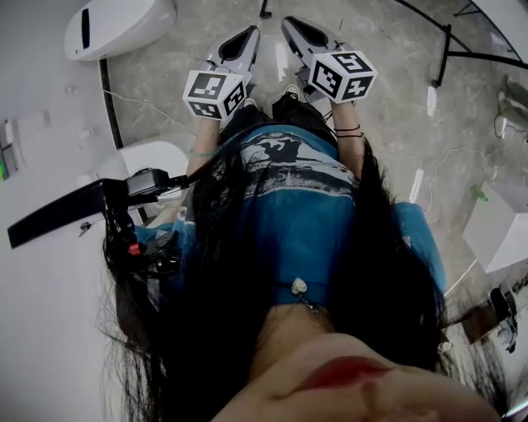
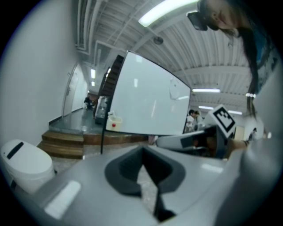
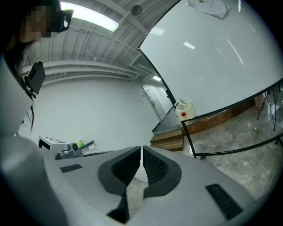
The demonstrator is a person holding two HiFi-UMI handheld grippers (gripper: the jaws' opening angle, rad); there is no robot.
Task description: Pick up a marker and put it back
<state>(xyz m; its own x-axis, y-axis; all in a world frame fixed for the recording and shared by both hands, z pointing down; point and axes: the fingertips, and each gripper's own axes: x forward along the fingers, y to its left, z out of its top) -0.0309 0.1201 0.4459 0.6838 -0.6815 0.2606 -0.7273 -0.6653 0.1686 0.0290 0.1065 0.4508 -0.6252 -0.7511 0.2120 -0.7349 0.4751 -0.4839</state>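
No marker shows clearly in any view. In the head view both grippers hang in front of the person's legs and point down at the floor. My left gripper (image 1: 246, 35) carries its marker cube (image 1: 216, 93), and my right gripper (image 1: 294, 25) carries its own cube (image 1: 342, 76). In the left gripper view the left gripper (image 2: 142, 153) is shut with nothing between its dark pads. The right gripper (image 3: 141, 152) is likewise shut and holds nothing. A large whiteboard (image 2: 146, 101) (image 3: 221, 66) stands ahead. A ledge with small items, one green (image 3: 80, 144), lies at the left of the right gripper view.
A white rounded device (image 1: 115, 29) (image 2: 22, 163) stands on the stone floor at the left. Wooden steps (image 2: 62, 143) (image 3: 168, 139) lie beyond the whiteboard, whose black stand legs (image 1: 445, 49) reach across the floor. The right gripper (image 2: 208, 132) shows beside the left one.
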